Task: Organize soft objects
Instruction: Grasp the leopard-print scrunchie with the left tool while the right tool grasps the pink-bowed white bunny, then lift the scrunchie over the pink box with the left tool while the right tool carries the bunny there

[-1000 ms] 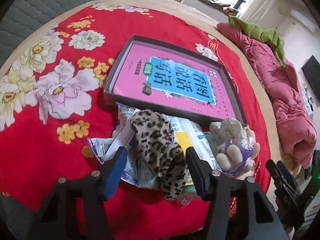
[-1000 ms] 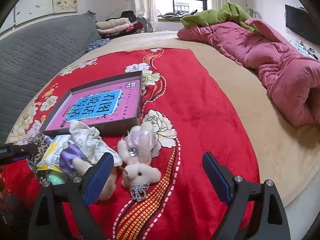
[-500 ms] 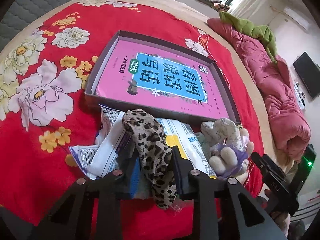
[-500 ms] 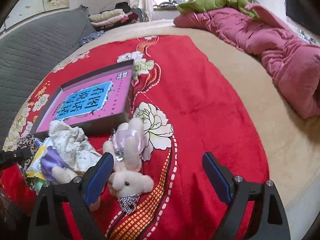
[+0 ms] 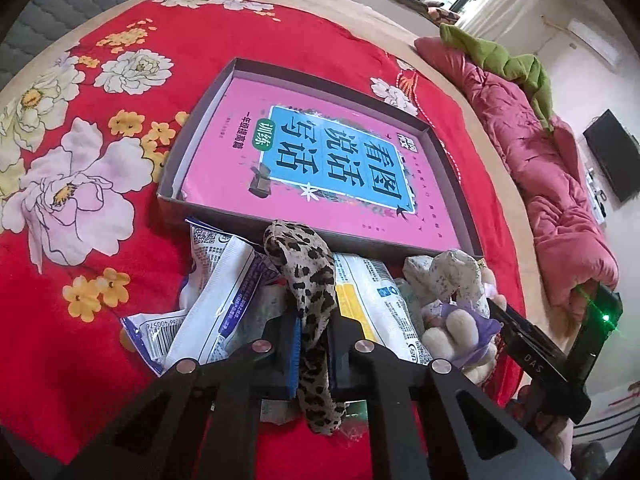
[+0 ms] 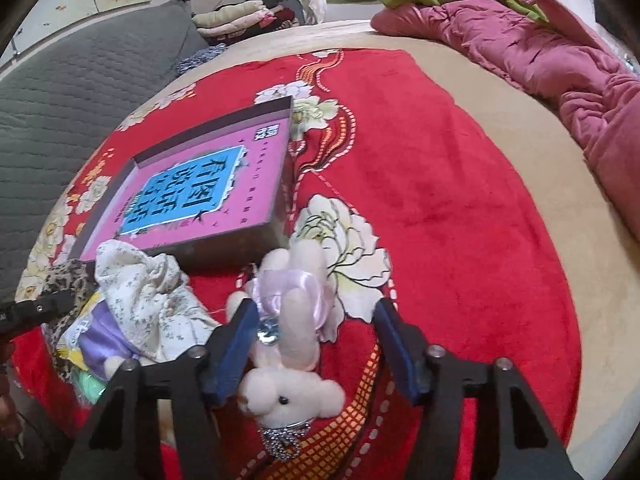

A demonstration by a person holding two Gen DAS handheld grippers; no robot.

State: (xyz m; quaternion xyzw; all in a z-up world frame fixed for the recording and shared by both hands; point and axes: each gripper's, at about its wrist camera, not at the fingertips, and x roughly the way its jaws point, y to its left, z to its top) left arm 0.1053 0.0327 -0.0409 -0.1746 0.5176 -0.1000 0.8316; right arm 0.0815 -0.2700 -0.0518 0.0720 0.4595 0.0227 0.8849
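Observation:
My left gripper (image 5: 314,346) is shut on a leopard-print cloth (image 5: 308,280) that hangs between its pads, just in front of the shallow grey box (image 5: 200,120) with a pink book inside. My right gripper (image 6: 316,340) is open, its fingers on either side of a pink plush rabbit (image 6: 292,344) lying on the red blanket. A floral cloth (image 6: 140,292) and a second plush toy with a purple bow (image 5: 456,320) lie between the two grippers. The box also shows in the right wrist view (image 6: 232,248).
White and yellow plastic packets (image 5: 224,288) lie under the leopard cloth. A red flowered blanket (image 6: 420,200) covers the bed. A pink quilt (image 6: 560,60) with a green cloth lies along the far side. A grey quilted headboard (image 6: 80,88) stands at left.
My left gripper has shut on the leopard cloth. My right gripper has moved forward and left so its open fingers now straddle the pink rabbit, and has narrowed somewhat.

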